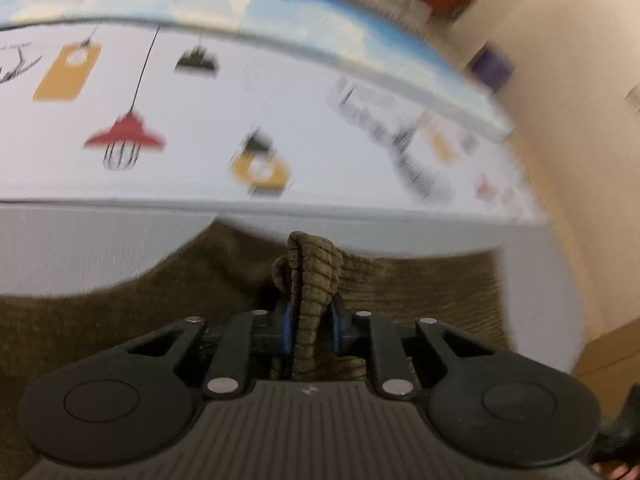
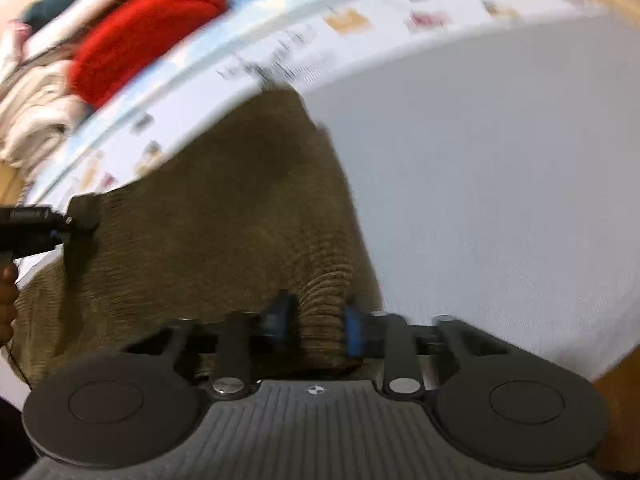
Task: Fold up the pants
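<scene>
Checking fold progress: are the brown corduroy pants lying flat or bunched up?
Bunched where gripped: a ridge of the brown corduroy pants stands between the left hand-held gripper pads; the rest lies spread on the bed.

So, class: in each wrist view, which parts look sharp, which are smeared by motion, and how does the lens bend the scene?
Left wrist view: tongs and pinched brown pants sharp; printed sheet smears rightward, its edge bowed. Right wrist view: blurrier throughout, red cloth and sheet streaked, corners dark.
</scene>
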A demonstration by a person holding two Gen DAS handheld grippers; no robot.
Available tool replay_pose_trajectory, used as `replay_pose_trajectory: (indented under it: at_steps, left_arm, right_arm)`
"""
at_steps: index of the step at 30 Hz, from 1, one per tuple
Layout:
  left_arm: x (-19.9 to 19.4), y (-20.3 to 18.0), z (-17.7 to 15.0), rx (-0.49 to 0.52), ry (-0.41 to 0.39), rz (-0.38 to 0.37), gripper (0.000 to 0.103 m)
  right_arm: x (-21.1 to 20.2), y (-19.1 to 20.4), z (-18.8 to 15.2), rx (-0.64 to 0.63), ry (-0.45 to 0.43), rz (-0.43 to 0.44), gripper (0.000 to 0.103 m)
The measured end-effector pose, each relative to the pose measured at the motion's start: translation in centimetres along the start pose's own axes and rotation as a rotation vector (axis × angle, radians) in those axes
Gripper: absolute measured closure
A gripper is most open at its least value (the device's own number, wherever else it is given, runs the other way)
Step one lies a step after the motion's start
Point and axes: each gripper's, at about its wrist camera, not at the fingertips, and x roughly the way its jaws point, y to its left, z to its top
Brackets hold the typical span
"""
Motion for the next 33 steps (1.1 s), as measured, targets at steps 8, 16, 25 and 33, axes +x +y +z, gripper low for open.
replay_pose_trajectory:
  at_steps: [8, 16, 25, 33]
  left_arm:
    - [0.3, -0.4, -0.2, 0.047, -0.018, 0.155, 0.068]
    - [-3.0, 0.2, -4.2, -0.071, 0.162, 0.086, 0.06]
    - [0.2, 0.9, -9.5, -0.127, 0.373, 0.07, 0.049]
    - [-4.8, -0.7, -8.2, -0.071, 0.193, -0.058, 0.09]
  right_arm:
    - [0.3, -2.2, 0.9, 0.065, 0.003, -0.119, 0.092]
    - [-0.6, -2.2, 0.6, 0.081, 0.001, -0.121, 0.054]
    - [0.1, -1.8, 0.5, 0.094, 0.038, -0.086, 0.054]
    - [-1.0, 0.0, 0.6, 0.01, -0.009, -0.091, 0.052]
